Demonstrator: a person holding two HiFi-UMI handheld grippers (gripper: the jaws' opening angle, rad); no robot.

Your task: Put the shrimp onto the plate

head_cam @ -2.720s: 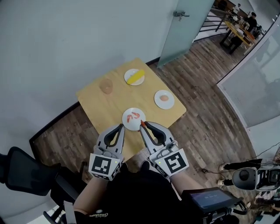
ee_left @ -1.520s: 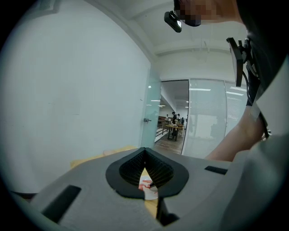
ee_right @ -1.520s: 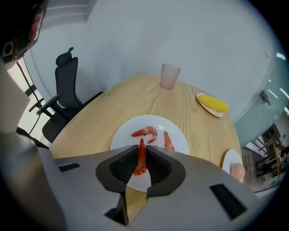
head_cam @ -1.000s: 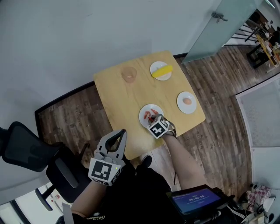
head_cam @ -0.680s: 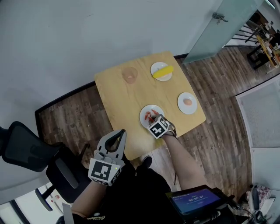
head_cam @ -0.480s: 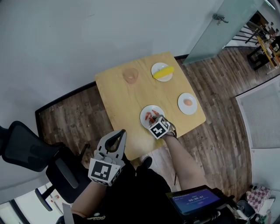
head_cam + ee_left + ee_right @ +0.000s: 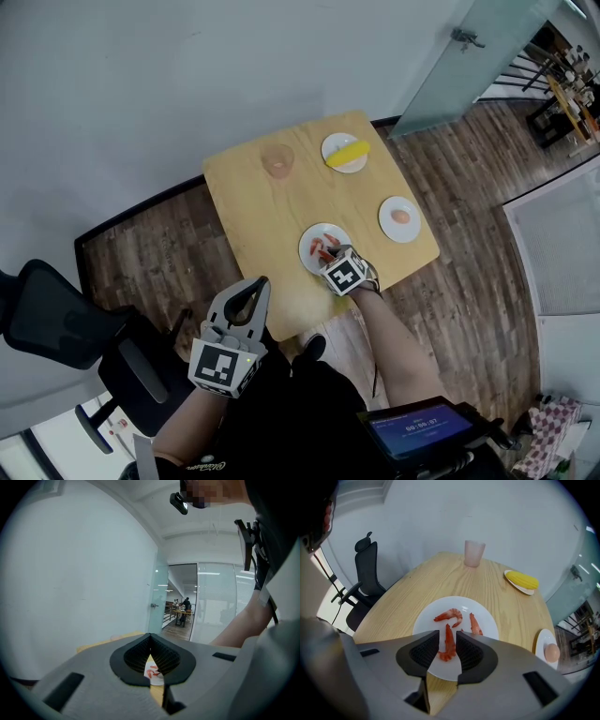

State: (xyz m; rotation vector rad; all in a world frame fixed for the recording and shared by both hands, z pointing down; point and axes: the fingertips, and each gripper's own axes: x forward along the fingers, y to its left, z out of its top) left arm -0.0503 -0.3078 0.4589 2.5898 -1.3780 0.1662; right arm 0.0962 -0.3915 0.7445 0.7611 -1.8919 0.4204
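On the wooden table (image 7: 253,206) a white plate (image 7: 311,242) carries three red shrimps. In the right gripper view one shrimp is curled (image 7: 449,615), one lies straight (image 7: 475,624), and the third (image 7: 449,645) lies on the plate (image 7: 426,620) between my right jaws. My right gripper (image 7: 447,641) hovers low over the plate's near side (image 7: 330,255); its jaws are opening and the pads stand clear of the shrimp. My left gripper (image 7: 258,281) stays back by my body, shut and empty (image 7: 150,637).
A pink cup (image 7: 277,161) and a plate with corn (image 7: 345,152) stand at the table's far side. A plate with an egg (image 7: 400,217) sits at the right. A black office chair (image 7: 56,328) stands on the floor to my left.
My right gripper carried a shrimp from near my body out over the plate, which then held two shrimps. Three now lie there, and the gripper has barely moved in the last second.
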